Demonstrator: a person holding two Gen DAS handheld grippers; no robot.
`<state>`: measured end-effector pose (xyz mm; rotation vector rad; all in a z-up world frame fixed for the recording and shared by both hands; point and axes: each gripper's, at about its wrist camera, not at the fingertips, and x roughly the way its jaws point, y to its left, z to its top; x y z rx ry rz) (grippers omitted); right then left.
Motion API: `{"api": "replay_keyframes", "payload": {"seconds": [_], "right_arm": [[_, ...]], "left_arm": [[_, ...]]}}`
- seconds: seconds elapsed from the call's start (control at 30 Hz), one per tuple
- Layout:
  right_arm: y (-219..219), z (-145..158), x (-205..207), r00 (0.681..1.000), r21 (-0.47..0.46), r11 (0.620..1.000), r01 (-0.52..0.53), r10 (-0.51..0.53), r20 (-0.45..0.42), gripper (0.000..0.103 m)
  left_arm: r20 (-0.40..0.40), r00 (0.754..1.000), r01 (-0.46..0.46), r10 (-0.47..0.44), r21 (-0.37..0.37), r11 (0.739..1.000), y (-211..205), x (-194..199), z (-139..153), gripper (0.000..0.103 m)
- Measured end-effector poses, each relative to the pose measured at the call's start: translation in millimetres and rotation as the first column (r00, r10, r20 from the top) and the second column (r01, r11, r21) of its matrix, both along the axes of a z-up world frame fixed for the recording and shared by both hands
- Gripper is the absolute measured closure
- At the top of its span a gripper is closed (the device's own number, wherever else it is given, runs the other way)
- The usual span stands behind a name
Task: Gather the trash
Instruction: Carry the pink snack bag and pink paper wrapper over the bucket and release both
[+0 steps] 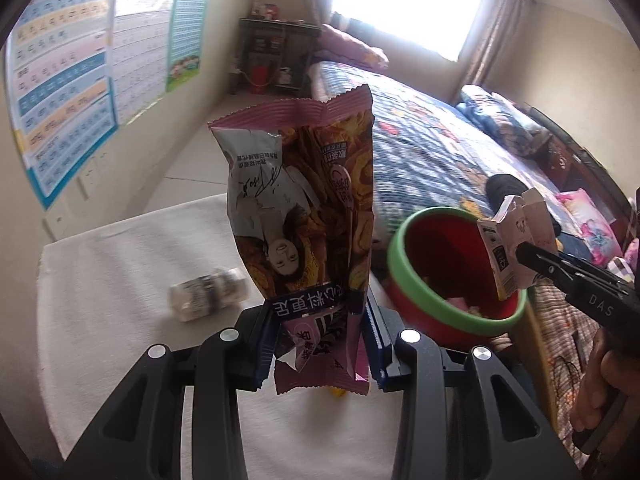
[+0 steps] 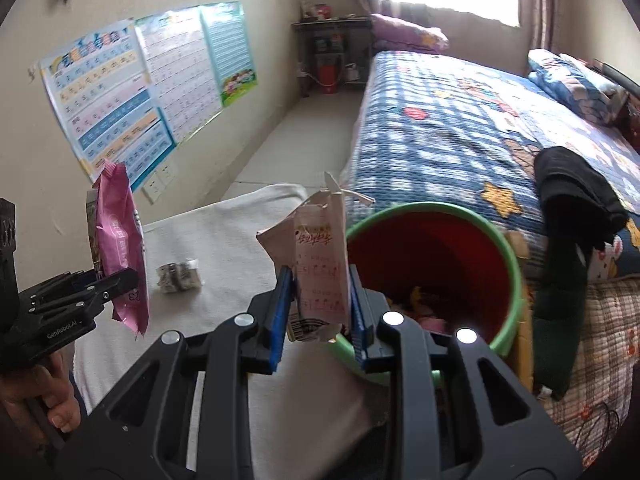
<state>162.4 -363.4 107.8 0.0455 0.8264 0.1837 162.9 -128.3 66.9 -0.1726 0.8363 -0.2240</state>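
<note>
The left hand-held gripper (image 1: 320,336) is clamped on the lower end of a pink snack wrapper (image 1: 304,208), which stands upright above the white-covered worktop (image 1: 120,280). The right hand-held gripper (image 2: 320,320) pinches a crumpled paper carton (image 2: 320,264) (torn open at the top) just beside the rim of the red bin (image 2: 440,248) with its green edge. A small crushed bottle (image 1: 208,290) lies on the worktop, well apart from both.
</note>
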Motion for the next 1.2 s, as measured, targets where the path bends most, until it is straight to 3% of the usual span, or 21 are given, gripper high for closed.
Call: {"api": "replay_keyframes", "payload": {"seconds": [0.6, 1.0, 1.2], "right_arm": [[-98.6, -3.3, -1.1, 0.984, 0.008, 0.984, 0.176, -0.176, -0.003, 0.077], [-131.6, -12.0, 2.7, 0.975, 0.025, 0.974, 0.224, -0.224, -0.014, 0.077], [-141.3, -14.9, 6.2, 0.975, 0.044, 0.974, 0.221, -0.220, -0.019, 0.077]], "left_arm": [[-0.007, 0.978, 0.206, -0.207, -0.022, 0.978, -99.9, 37.6, 12.7, 0.068], [-0.041, 0.953, 0.298, -0.299, -0.037, 0.954, -149.5, 50.3, 7.6, 0.068], [-0.068, 0.937, 0.336, -0.341, -0.079, 0.939, -165.6, 54.5, -1.8, 0.068]]}}
